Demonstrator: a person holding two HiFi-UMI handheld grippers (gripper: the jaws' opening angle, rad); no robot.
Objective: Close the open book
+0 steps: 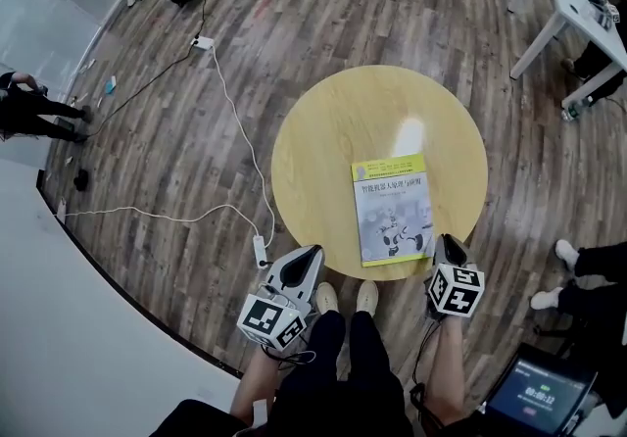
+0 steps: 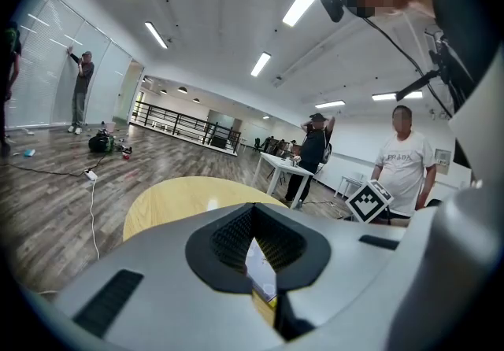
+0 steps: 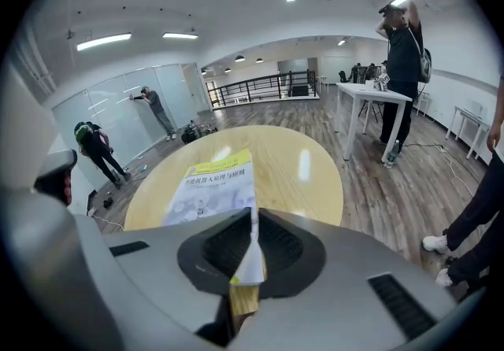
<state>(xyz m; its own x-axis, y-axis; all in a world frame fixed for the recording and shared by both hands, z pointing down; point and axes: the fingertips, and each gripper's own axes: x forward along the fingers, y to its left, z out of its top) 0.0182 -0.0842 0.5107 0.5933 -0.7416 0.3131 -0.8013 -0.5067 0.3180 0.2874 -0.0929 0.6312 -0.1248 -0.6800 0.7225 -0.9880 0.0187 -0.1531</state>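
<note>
Wood-topped and round, the table (image 1: 323, 131) is seen carrying the book (image 1: 392, 205), which is closed and laid flat, yellow-green and white cover upward, toward 5 o'clock on the top near the rim. The right gripper (image 1: 446, 242) is held at the rim at 5 o'clock, just beside the book's near right corner, its jaws parted by a thin slit with nothing clamped. The left gripper (image 1: 313, 253) is held off the rim at 7 o'clock, apart from the book, its jaw tips pressed together on nothing.
</note>
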